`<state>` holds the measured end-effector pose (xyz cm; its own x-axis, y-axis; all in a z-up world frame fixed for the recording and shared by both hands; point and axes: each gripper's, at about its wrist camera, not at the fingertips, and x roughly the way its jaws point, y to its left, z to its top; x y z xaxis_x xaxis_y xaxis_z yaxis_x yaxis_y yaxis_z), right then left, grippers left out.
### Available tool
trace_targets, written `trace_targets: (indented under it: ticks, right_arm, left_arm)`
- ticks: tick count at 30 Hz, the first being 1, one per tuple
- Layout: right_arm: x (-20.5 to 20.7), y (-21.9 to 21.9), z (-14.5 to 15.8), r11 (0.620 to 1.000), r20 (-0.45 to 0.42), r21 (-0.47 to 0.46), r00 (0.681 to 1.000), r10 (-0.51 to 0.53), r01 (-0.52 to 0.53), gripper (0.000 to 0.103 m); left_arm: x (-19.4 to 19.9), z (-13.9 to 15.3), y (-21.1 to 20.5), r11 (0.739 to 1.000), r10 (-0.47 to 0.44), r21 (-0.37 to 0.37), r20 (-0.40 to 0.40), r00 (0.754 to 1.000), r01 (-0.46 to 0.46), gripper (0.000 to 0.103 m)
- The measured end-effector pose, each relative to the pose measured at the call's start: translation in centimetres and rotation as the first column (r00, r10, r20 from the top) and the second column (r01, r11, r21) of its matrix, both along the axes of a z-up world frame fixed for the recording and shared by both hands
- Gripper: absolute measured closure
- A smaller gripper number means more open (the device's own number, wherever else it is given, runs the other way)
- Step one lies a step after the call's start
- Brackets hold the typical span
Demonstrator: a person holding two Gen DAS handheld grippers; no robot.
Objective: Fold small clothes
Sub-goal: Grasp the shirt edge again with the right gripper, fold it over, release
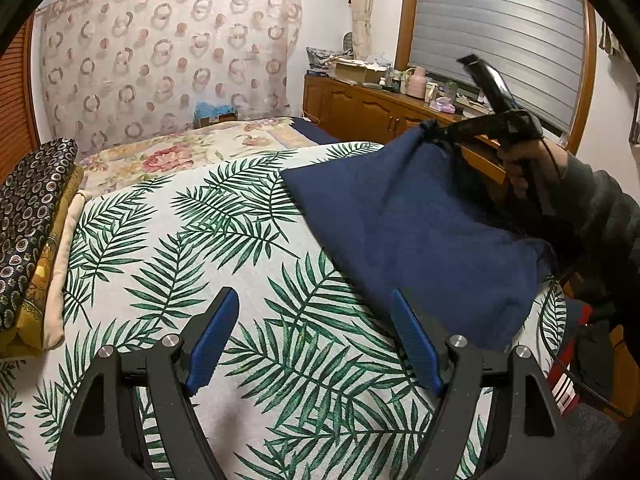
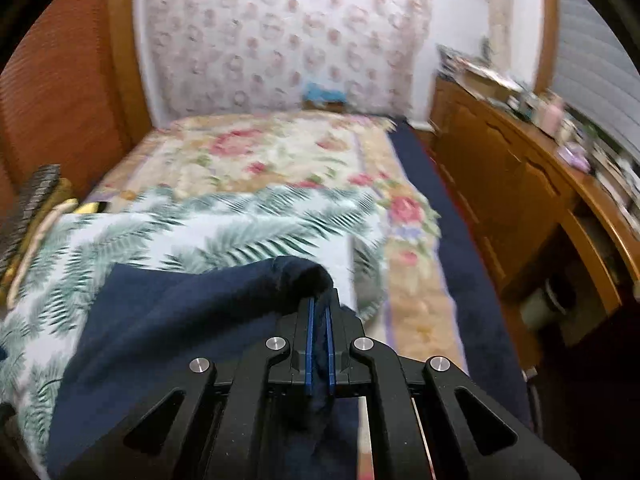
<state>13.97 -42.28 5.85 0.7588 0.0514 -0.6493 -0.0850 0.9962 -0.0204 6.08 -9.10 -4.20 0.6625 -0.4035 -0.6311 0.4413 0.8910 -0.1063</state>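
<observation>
Cloth (image 1: 416, 232) of dark navy lies on the right part of a leaf-print sheet (image 1: 224, 240) spread over a bed, and one corner of it is lifted off the surface. The right gripper (image 2: 319, 312) has that corner bunched between its blue pads (image 2: 309, 344), which stand pressed close together with the fabric squeezed in the narrow slit between them. In the left wrist view this same gripper (image 1: 434, 130) appears at the upper right, held by a hand (image 1: 524, 168) in a dark sleeve, with the cloth hanging from its tip down to the sheet in a slanted fold. The lower edge of the cloth rests on the sheet just beside the left gripper's right finger.

The left gripper (image 1: 316, 340) hovers low over the sheet with its jaws spread wide, and nothing lies between them but the leaf print. Its blue pads (image 1: 212, 340) are clear of the cloth.

Beyond the leaf-print sheet is a floral bedspread (image 1: 192, 152), and a patterned curtain (image 1: 168, 52) hangs on the far wall. Folded fabrics (image 1: 32, 232) are stacked at the left edge of the bed. A wooden sideboard (image 1: 360, 108) with small clutter on top stands along the right wall under a shuttered window (image 1: 500, 28). The right wrist view is blurred.
</observation>
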Motion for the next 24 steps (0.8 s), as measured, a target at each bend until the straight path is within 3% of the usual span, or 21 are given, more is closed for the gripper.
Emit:
trace_targets:
  ticks: [3, 5, 10, 15, 24]
  right_arm:
    - [1.0, 0.3, 0.0, 0.999, -0.009, -0.012, 0.999, -0.040, 0.039, 0.097]
    - [0.9, 0.9, 0.4, 0.999, -0.009, -0.023, 0.999, -0.042, 0.042, 0.082]
    - [-1.5, 1.3, 1.6, 0.998, 0.034, -0.061, 0.999, -0.008, 0.010, 0.064]
    - [-6.7, 1.3, 0.5, 0.998, 0.067, -0.035, 0.996, 0.057, -0.055, 0.063]
    - [-14.4, 1.8, -3.2, 0.989, 0.018, 0.015, 0.988, 0.150, -0.150, 0.063]
  left_arm:
    - [0.0, -0.1, -0.2, 1.000, -0.006, 0.004, -0.004, 1.000, 0.006, 0.024]
    - [-0.1, -0.3, -0.3, 1.000, -0.010, 0.003, -0.009, 1.000, 0.010, 0.024]
    - [-0.2, -0.6, -0.7, 1.000, -0.021, 0.000, -0.023, 1.000, 0.021, 0.024]
    - [-0.6, -0.7, -1.4, 0.999, -0.044, 0.002, -0.030, 0.999, 0.044, 0.024]
    - [-1.2, -1.3, -3.2, 0.995, -0.098, 0.016, -0.066, 0.993, 0.099, 0.024]
